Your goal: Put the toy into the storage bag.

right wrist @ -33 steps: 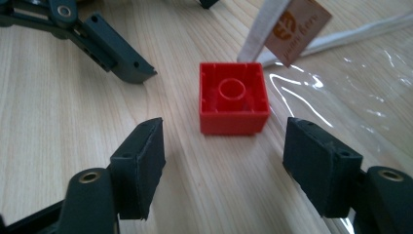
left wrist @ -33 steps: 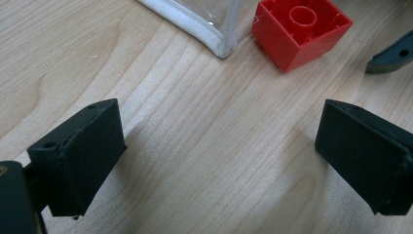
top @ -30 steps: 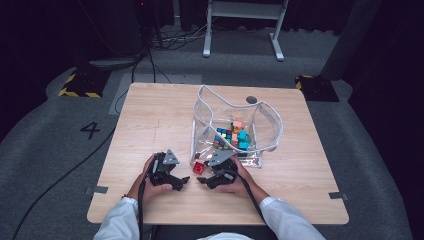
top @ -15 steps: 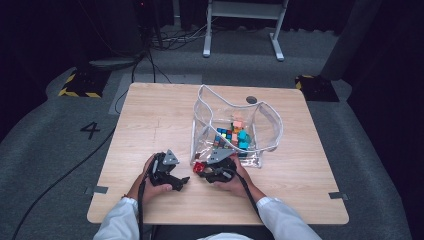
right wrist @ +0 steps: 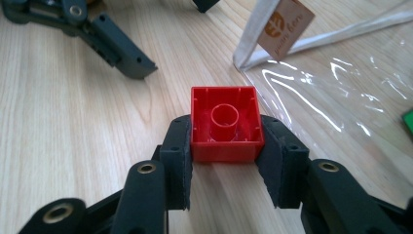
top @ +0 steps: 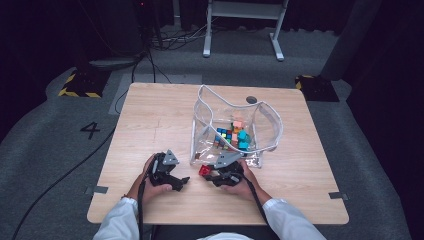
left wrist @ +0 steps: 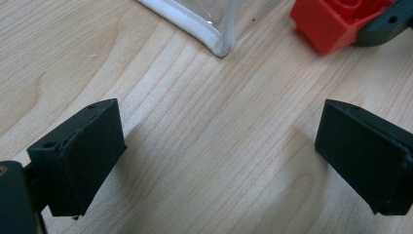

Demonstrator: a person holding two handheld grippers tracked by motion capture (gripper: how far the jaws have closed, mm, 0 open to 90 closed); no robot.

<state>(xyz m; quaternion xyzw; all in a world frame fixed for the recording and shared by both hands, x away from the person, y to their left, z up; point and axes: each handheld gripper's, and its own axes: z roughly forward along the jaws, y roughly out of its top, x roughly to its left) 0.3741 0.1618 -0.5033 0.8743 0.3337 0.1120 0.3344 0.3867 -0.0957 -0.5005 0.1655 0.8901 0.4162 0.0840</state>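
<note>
In the high view the left gripper [top: 176, 181] rests low on the light wooden desk [top: 150, 120] at lower centre-left, its jaws spread apart with only bare wood between them. Just to its right, the right gripper [top: 206, 172] is clamped on the small red plastic building brick [right wrist: 226, 124], hollow underside facing its camera. The clear plastic bag of coloured bricks [top: 235, 130] lies directly above and right of that gripper, so the right hand is the nearer one.
</note>
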